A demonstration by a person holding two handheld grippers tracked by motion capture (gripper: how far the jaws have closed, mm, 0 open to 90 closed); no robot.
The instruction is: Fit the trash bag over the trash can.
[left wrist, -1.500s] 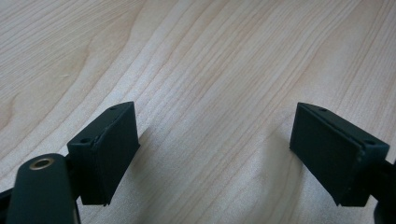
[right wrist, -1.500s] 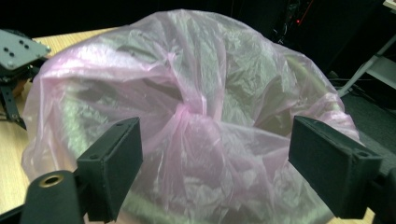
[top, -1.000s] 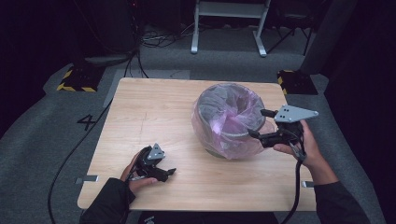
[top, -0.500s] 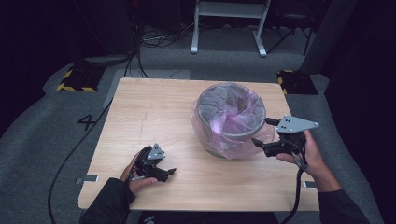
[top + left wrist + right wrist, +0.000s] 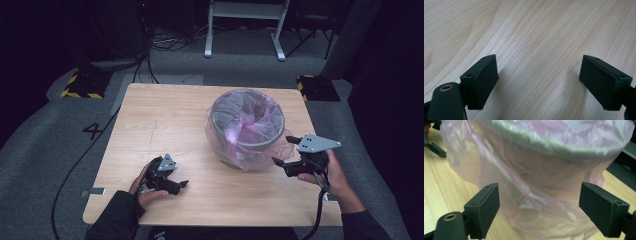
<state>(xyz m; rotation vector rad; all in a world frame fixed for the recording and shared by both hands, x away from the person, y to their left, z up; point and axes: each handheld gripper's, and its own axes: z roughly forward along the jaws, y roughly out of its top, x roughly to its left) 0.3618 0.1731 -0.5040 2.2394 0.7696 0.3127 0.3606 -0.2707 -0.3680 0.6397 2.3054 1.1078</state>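
Note:
A grey round bin [image 5: 245,125] lined with a thin pink plastic bag stands on the wooden table [image 5: 165,120], right of centre. The bag hangs loosely over the rim and down the outside of the bin [image 5: 544,170]. My right gripper [image 5: 284,150] is open, low at the bin's right side, jaws pointing at the bag-covered wall. In the right gripper view the jaws [image 5: 539,200] stand wide apart with the bag's lower folds just beyond them, nothing touching the pads. My left gripper [image 5: 180,186] lies near the front left, open [image 5: 539,75] over bare wood [image 5: 536,32].
On the floor behind the table stands a white metal frame [image 5: 245,25]. Yellow-and-black striped blocks [image 5: 80,85] [image 5: 315,85] sit at both far corners. A cable [image 5: 85,160] runs along the floor at the left. The table's left half is bare wood.
My right gripper has sunk from rim height to the lower part of the bin's right side, coming slightly nearer the front edge. The left gripper and the bin have not moved.

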